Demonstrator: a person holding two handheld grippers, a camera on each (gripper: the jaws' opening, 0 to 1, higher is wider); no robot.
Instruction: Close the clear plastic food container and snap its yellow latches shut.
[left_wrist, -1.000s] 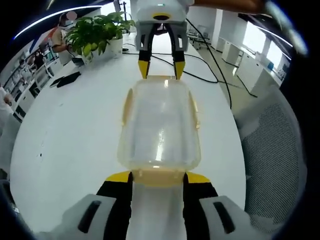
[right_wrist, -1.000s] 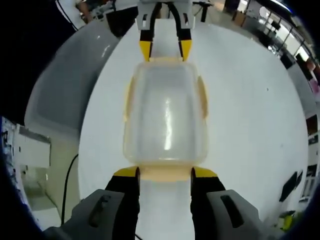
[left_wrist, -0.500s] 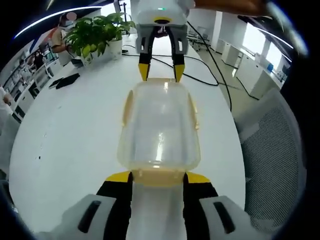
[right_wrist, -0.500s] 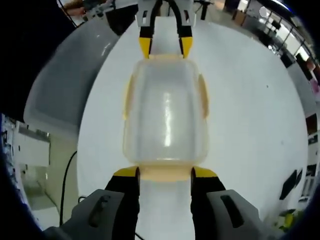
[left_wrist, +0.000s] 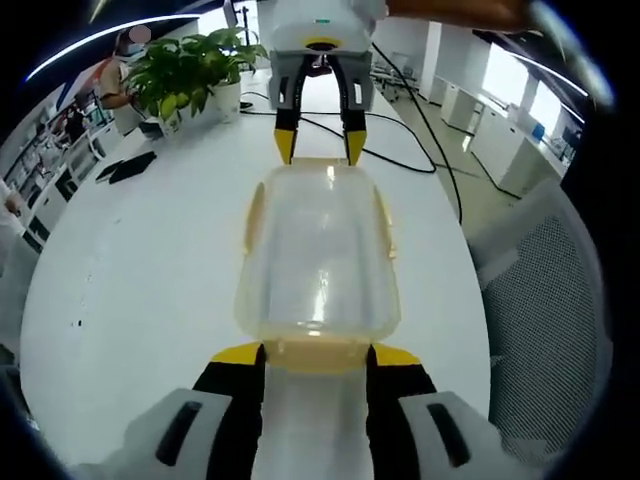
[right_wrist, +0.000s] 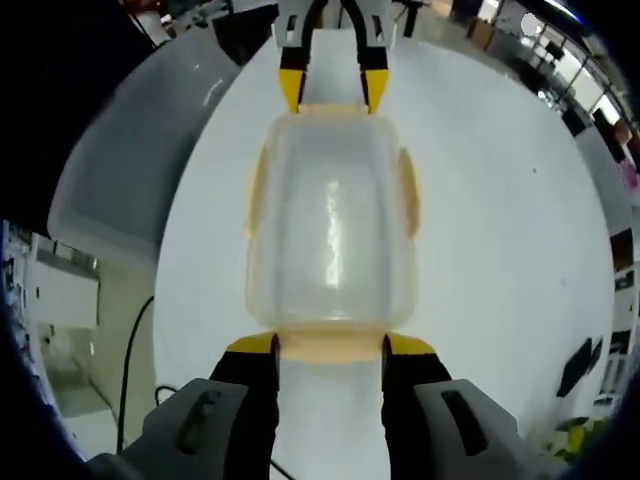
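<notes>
The container (left_wrist: 318, 262) sits lidded on the worktop (left_wrist: 140, 270). The left tool (left_wrist: 316, 356) and right tool (right_wrist: 330, 346), both wide, straddle the end latches at 6 and 12 o'clock, apparently placed to press them shut.

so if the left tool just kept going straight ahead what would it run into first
The clear container, at its near end latch, which sits right between the left tool's open yellow tips. Past the container, the right tool faces it from the far end.

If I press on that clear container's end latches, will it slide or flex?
The clear container looks empty, so probably light and apt to slide on the smooth white table. The left gripper and right gripper bracket opposite ends, which should brace it. Thin walls may flex slightly.
</notes>
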